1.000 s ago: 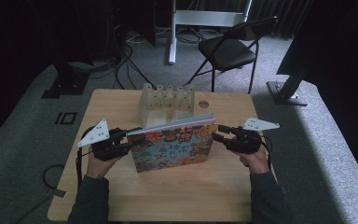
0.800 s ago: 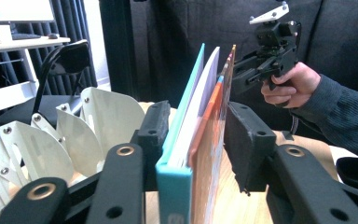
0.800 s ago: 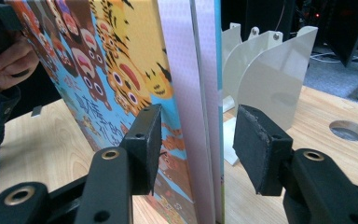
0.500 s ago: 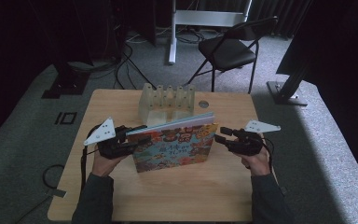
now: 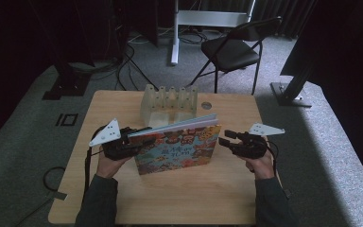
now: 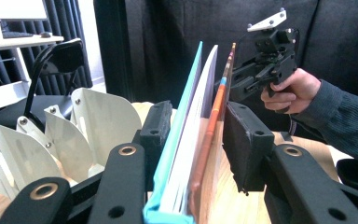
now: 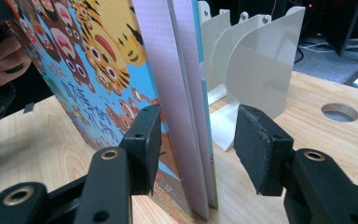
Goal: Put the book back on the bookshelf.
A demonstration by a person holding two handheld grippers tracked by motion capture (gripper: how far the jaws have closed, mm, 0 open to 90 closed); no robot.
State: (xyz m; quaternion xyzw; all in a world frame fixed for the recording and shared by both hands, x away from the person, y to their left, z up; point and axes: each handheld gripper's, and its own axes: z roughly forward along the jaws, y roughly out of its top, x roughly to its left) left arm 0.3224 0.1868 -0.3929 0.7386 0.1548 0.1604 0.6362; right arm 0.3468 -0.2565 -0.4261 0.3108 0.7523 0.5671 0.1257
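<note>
Wooden table point(image 5: 123, 198), item one: picture book point(image 5: 177, 147) standing upright on its lower edge, just in front of the white slotted rack point(image 5: 169, 101).
Your left gripper point(image 5: 134, 142) seems clamped on the book's spine end; your right gripper point(image 5: 226, 141) is spread, pads straddling the opposite edge without pressing.
</note>
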